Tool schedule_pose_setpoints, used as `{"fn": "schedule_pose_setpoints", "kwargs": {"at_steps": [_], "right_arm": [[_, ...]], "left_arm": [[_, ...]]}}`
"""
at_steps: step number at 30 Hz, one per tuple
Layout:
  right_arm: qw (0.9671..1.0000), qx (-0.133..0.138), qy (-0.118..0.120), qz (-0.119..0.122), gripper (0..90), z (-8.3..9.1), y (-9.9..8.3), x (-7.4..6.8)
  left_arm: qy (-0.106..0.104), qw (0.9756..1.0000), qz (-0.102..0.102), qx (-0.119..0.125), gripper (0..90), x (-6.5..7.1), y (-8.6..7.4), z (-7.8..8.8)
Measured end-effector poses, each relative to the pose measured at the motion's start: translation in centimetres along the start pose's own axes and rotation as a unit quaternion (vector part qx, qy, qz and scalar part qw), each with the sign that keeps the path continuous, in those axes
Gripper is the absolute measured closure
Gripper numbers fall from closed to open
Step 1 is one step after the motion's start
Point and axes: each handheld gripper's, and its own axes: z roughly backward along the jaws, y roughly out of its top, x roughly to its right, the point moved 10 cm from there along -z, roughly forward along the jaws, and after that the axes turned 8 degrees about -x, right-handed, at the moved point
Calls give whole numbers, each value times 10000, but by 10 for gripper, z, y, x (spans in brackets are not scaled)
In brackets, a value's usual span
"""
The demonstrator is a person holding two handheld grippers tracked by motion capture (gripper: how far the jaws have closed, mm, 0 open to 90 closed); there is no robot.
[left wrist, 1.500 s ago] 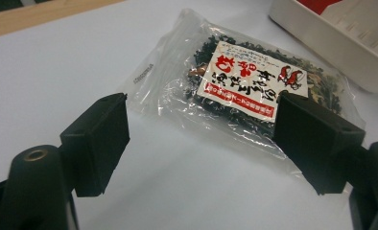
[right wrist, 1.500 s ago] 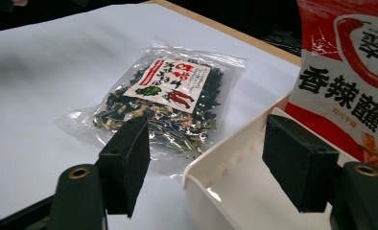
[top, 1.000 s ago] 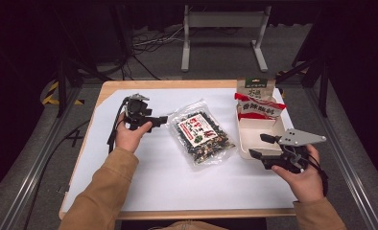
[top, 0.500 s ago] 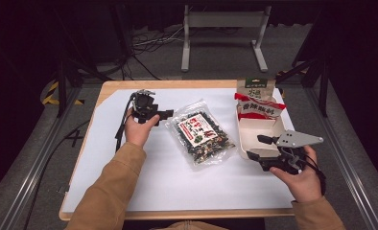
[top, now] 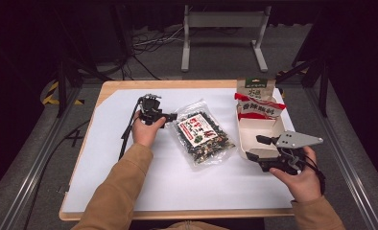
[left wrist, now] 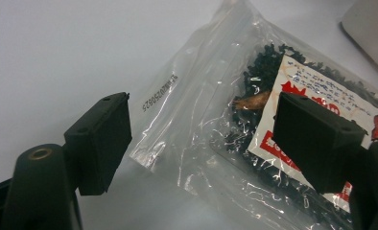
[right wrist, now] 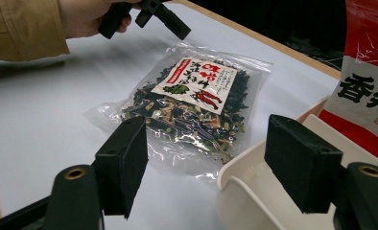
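- Snack bag (top: 200,136) of clear plastic, filled with dark dried bits and bearing a white and red label, lies flat on the white table (top: 105,158), near its middle.
- Left gripper (top: 170,116) sits at the bag's far-left corner, held by the person's left hand (top: 146,132); its fingers (left wrist: 100,143) are spread apart with nothing between them.
- From the left gripper view, one finger hangs over bare table just beside the bag's sealed edge, the other over the labelled part of the bag; whether either touches the plastic cannot be told.
- Right gripper (top: 256,147) is at the near-right of the table, held by the right hand (top: 300,179), with a grey three-cornered plate on top.
- Its fingers (right wrist: 124,163) are also released and wide apart, gripping nothing; in the right gripper view one finger is over the table by the bag's near edge, the other over the white tray (top: 273,129).
- White tray stands just right of the snack bag, close to it; the two look barely apart.
- Red and white packet (top: 258,103) with a green top stands at the far end of the tray, leaning upright.
- Black cable (top: 128,132) trails from the left gripper toward the near-left across the table.
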Motion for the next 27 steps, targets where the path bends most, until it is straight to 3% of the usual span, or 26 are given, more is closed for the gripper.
{"fn": "schedule_pose_setpoints", "kwargs": {"at_steps": [15, 21, 27], "right_arm": [[9999, -30, 101, -20, 311, -6, -3, -3], [9999, -21, 110, -24, 309, -6, -3, -3], [9999, -35, 129, -22, 307, -7, -3, -4]], "left_arm": [[88, 9992, 41, -390, 233, -1, -11, -23], [125, 9991, -16, -395, 230, 0, -12, -24], [234, 9987, -89, -443, 287, 3, -12, -25]]}}
